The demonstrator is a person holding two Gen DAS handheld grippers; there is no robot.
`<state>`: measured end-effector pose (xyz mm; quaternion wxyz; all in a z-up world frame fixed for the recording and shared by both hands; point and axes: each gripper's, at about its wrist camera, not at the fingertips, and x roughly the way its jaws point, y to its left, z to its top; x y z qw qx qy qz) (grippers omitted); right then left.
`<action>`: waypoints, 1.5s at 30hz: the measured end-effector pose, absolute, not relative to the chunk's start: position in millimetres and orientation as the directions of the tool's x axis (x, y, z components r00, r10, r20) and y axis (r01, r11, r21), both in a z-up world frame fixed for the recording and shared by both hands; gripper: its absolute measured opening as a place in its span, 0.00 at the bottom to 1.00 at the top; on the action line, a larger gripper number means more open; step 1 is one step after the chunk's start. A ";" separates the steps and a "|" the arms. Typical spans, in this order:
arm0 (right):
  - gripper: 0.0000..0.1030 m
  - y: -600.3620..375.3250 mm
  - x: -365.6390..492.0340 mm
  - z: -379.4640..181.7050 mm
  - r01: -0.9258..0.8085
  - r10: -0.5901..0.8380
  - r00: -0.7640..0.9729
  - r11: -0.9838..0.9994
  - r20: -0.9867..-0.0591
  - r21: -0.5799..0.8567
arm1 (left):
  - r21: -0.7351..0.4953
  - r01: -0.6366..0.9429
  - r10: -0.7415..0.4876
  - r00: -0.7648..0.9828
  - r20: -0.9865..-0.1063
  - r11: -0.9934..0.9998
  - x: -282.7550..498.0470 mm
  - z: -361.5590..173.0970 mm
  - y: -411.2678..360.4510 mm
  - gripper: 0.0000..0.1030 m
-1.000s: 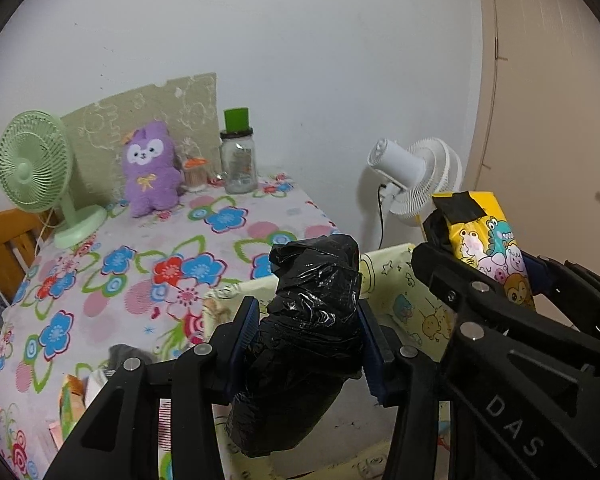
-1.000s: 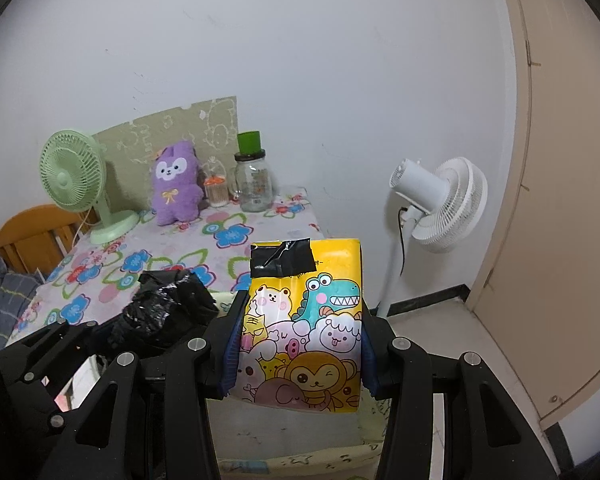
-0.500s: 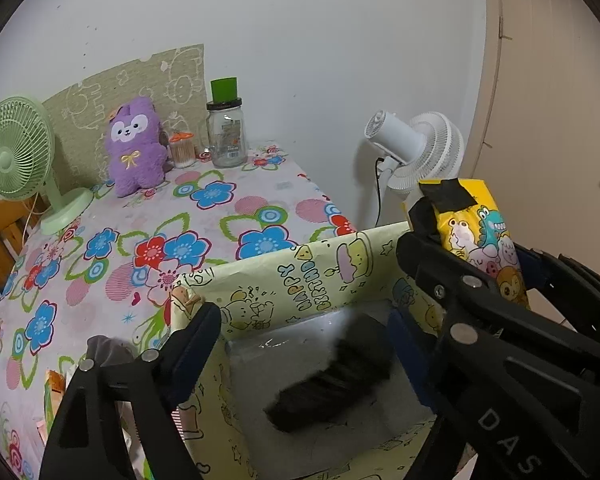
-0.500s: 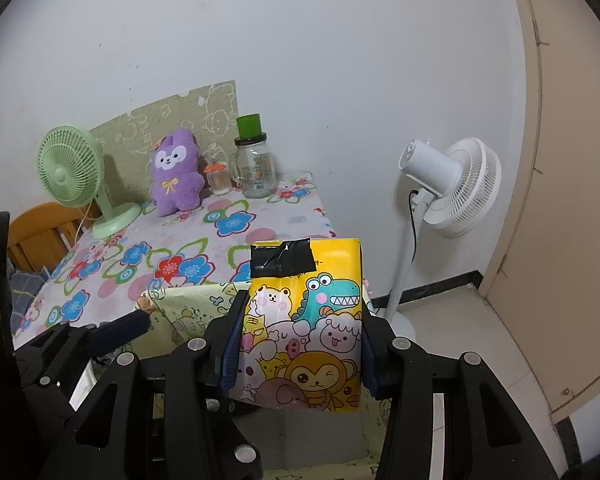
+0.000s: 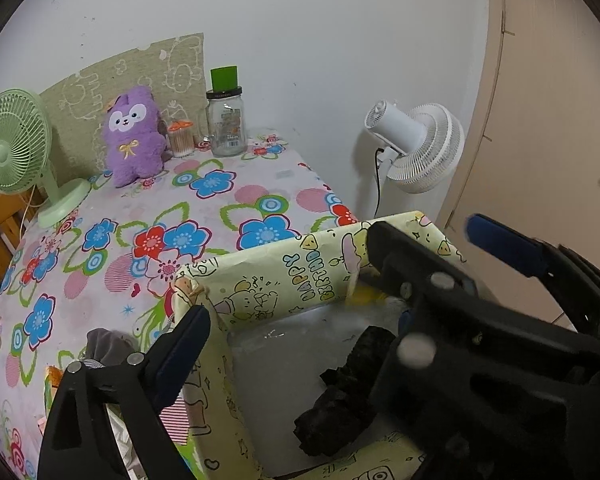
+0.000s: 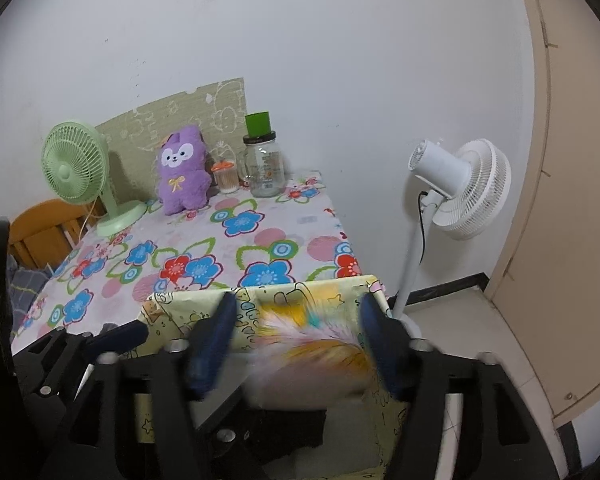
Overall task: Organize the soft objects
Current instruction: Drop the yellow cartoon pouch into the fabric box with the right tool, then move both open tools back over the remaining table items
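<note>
1. My left tool has let the black bundle go; it now lies on the floor of the yellow box, below jaws that are still spreading, empty.
2. My right tool is opening too. The cartoon packet, gripped a moment ago, is a blur between the pads, probably dropping free into the box.
</note>
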<state>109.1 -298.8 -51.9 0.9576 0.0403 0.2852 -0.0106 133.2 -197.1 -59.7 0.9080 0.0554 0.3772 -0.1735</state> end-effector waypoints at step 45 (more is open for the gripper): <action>0.97 -221.2 34.3 -11.9 0.072 -0.063 0.896 0.997 -0.440 0.005 | 0.015 0.306 -0.241 0.780 -0.578 0.952 62.0 -15.6 -116.8 1.00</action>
